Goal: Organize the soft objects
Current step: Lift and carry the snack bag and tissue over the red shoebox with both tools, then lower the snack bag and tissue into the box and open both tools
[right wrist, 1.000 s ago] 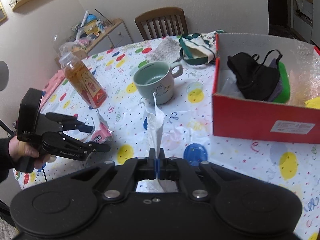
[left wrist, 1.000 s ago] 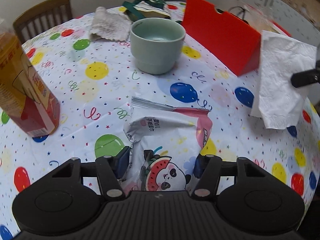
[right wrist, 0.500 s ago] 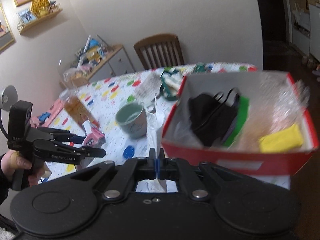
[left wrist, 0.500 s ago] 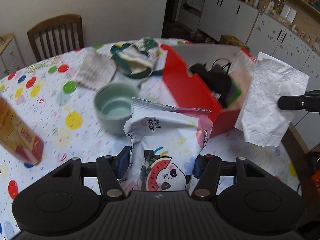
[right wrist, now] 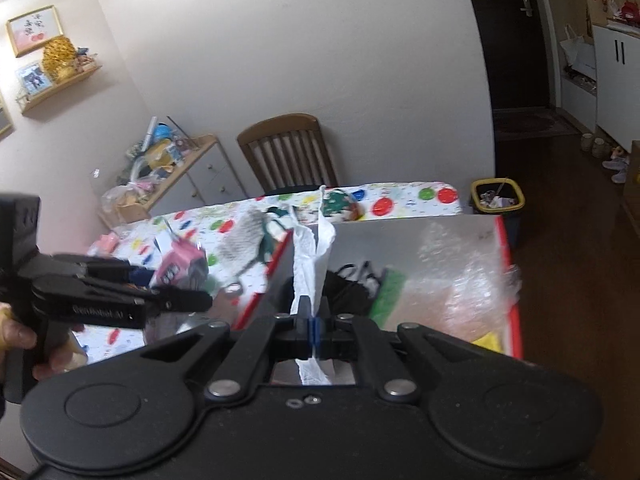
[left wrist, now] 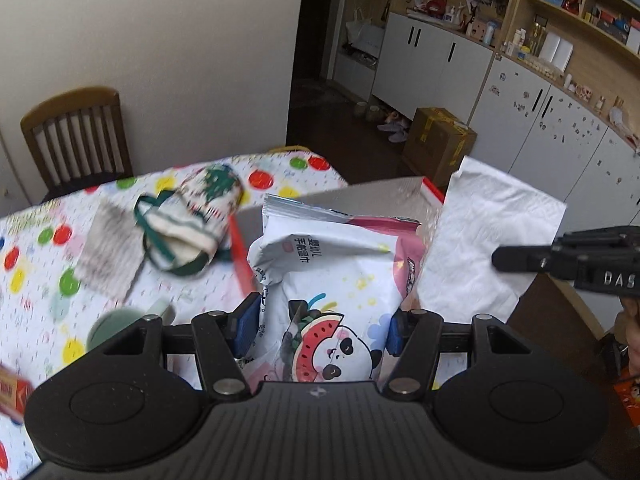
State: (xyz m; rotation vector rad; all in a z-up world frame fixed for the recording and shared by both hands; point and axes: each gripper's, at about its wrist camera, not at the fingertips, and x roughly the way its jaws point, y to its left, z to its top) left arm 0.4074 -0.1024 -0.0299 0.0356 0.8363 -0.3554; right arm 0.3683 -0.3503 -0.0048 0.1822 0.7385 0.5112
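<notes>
While both are raised over the red box (right wrist: 508, 280), my left gripper (left wrist: 320, 326) clamps the wipes pack (left wrist: 332, 280); my right gripper (right wrist: 312, 320), fully closed, pinches the paper towel (right wrist: 312, 256).

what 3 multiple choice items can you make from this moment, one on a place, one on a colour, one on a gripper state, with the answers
1. Where does the green and white knitted pouch lie?
A. on the tablecloth, beside the red box
B. inside the red box
C. on the chair seat

2. What colour is the flat thing next to the black item in the box?
A. blue
B. green
C. orange

3. How does the right gripper stand?
A. wide open and empty
B. shut on the white tissue
C. shut on the wet wipes pack

Answers:
1 A, the pouch rests on the dotted cloth outside the box wall.
2 B, a green strip lies by the black item.
3 B, the tissue rises from between the closed pads, while the left gripper holds the pack.
</notes>
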